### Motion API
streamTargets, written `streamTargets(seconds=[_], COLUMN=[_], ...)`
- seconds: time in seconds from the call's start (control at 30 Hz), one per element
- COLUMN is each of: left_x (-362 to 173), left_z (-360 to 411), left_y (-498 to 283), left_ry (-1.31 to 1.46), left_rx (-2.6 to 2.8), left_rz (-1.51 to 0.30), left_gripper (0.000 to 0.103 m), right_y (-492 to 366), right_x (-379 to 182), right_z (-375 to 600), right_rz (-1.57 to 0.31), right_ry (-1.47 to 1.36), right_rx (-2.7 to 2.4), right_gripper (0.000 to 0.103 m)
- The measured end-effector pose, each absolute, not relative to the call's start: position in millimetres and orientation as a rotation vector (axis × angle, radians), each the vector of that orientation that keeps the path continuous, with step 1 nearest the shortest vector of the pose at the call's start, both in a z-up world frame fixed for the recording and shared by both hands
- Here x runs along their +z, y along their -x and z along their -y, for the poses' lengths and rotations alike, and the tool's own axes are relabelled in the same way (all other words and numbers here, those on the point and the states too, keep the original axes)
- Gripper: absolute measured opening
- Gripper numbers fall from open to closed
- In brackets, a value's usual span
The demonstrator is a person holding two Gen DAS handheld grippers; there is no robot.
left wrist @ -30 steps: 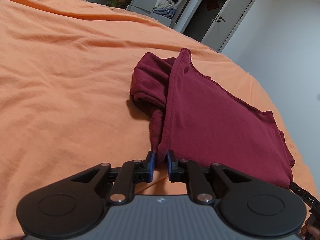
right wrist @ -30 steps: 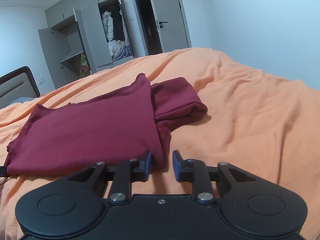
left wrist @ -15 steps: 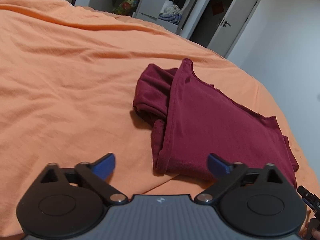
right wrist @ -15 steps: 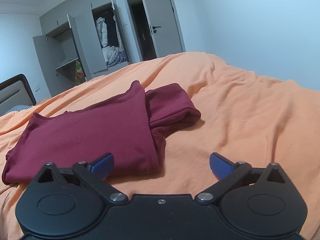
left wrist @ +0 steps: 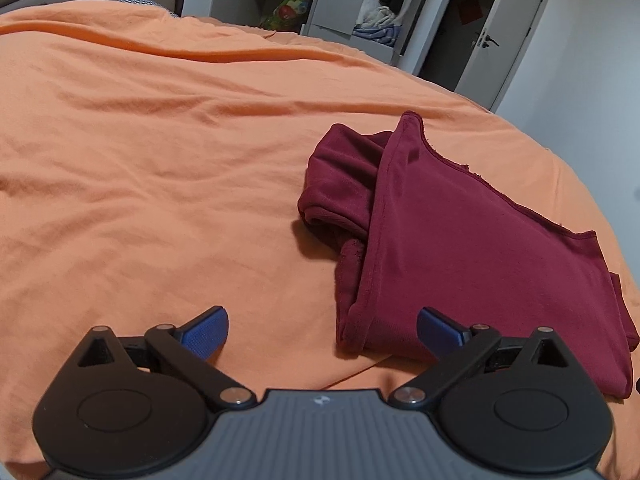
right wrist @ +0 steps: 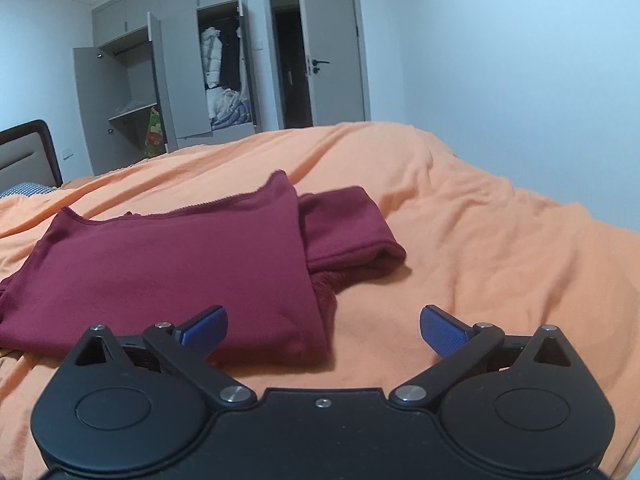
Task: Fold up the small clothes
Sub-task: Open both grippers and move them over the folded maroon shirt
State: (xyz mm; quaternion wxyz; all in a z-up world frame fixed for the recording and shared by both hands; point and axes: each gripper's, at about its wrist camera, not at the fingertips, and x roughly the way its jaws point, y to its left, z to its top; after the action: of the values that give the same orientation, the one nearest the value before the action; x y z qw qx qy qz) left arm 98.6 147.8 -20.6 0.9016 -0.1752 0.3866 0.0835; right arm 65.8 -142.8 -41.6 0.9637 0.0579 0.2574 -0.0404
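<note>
Both our left gripper [left wrist: 322, 330] and right gripper [right wrist: 323, 330] stand wide and empty; the bunched sleeve [left wrist: 340, 184], centre-right, may spring the maroon garment [right wrist: 172, 264] unfolded.

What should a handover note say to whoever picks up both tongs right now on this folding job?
Left tongs: open, holding nothing, just short of the near corner of the maroon garment.
Right tongs: open, holding nothing, at the garment's near edge.
Garment: lies on the orange bedspread, one flat layer folded over the body, a bunched sleeve sticking out at the side.
Done: one fold is laid down.
Left: probably tuck in that sleeve, fold again and square the edges.
</note>
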Motion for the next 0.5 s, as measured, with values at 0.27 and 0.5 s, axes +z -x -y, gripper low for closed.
streamTargets(seconds=[0.27, 0.5], left_x=[-25, -27], left_z=[-142, -131], left_y=[-101, -102], left_ry=[0.395, 0.377], left_rx=[0.156, 0.142], left_rz=[-0.788, -0.800], left_gripper=[0.103, 0.103], right_y=[-88, -126], right_x=[-37, -39], right_z=[99, 47], right_rz=[-0.499, -0.473], right_ry=[-0.066, 0.026], right_rx=[0.055, 0.192], right_gripper=[0.102, 0.102])
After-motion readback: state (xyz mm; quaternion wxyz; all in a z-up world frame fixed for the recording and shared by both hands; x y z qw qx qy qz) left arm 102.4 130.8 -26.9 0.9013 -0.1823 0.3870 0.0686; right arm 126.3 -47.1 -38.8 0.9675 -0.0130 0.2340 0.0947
